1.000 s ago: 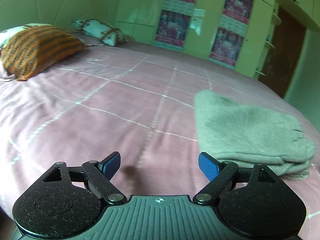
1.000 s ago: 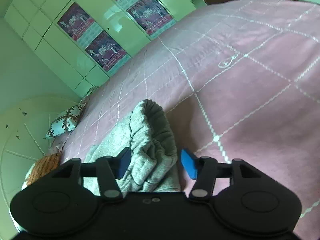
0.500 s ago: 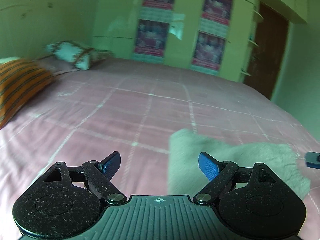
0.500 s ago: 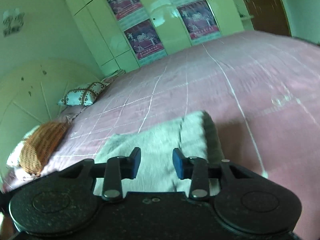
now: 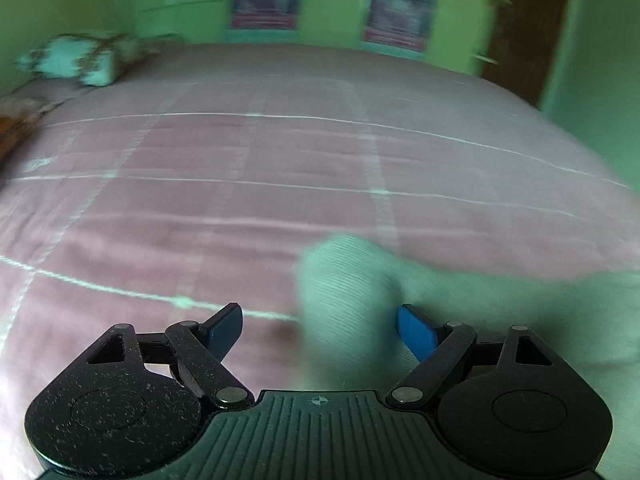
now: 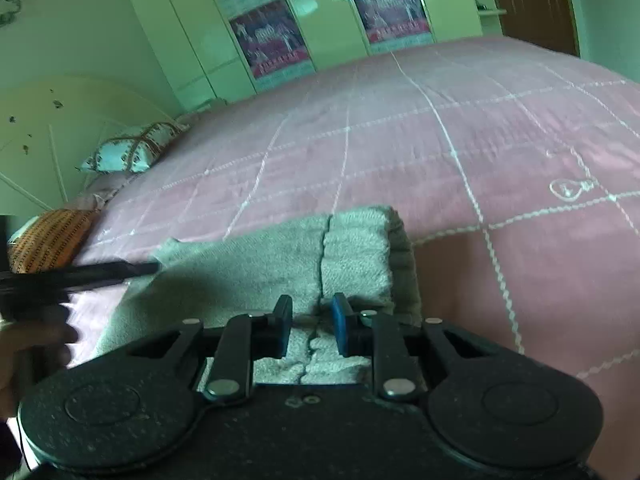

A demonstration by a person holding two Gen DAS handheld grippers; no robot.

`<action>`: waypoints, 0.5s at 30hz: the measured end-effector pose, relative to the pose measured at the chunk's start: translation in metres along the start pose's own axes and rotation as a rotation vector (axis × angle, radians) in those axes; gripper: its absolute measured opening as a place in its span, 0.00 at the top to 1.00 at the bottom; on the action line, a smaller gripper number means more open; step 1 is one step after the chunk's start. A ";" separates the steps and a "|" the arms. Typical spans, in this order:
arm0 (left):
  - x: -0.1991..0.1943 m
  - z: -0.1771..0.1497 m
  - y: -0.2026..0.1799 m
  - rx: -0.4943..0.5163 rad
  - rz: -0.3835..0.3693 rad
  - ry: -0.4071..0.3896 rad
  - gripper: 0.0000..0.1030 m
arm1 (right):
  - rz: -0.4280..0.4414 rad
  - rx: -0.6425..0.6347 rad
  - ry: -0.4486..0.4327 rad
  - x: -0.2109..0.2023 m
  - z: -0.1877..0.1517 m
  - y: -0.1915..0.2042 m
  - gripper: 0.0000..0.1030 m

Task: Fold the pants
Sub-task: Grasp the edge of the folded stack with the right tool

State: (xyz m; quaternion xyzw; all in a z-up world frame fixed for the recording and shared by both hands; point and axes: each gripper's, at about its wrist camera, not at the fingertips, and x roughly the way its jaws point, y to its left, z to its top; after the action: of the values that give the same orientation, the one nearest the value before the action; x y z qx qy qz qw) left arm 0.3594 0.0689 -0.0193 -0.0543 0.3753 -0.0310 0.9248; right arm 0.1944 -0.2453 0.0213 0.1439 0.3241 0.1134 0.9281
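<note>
Left tongs (image 5: pixel 319 326) spread wide, empty, over the left end of the folded grey pants (image 6: pixel 280 256) at the bed's (image 6: pixel 460 128) near edge. Right tongs (image 6: pixel 311 326) narrowed above the pants' waistband, gap showing, grip uncertain.

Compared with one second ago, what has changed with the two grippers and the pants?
The right gripper narrowed its fingers from wide open to a small gap over the folded pants, with cloth between them; a real pinch cannot be confirmed. The left gripper swung toward the pants' left edge, which now lies between its fingers. It stayed wide open, and the pants stayed folded on the bed.
</note>
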 end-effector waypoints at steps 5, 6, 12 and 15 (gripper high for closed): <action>0.003 -0.005 0.016 -0.102 -0.039 -0.030 0.16 | 0.009 -0.025 -0.048 0.000 0.011 0.008 0.81; -0.004 -0.005 0.013 -0.098 -0.031 -0.053 0.16 | 0.007 -0.027 -0.050 0.002 0.014 0.009 0.80; -0.016 -0.008 0.005 -0.055 -0.012 -0.078 0.16 | -0.093 -0.035 0.031 0.037 0.020 0.007 0.86; -0.022 -0.009 0.006 -0.050 -0.010 -0.090 0.16 | -0.069 -0.018 -0.009 0.027 0.028 0.011 0.82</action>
State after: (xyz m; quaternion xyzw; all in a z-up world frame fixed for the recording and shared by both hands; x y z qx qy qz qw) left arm 0.3370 0.0766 -0.0111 -0.0804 0.3337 -0.0240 0.9389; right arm 0.2318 -0.2323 0.0303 0.1246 0.3239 0.0838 0.9341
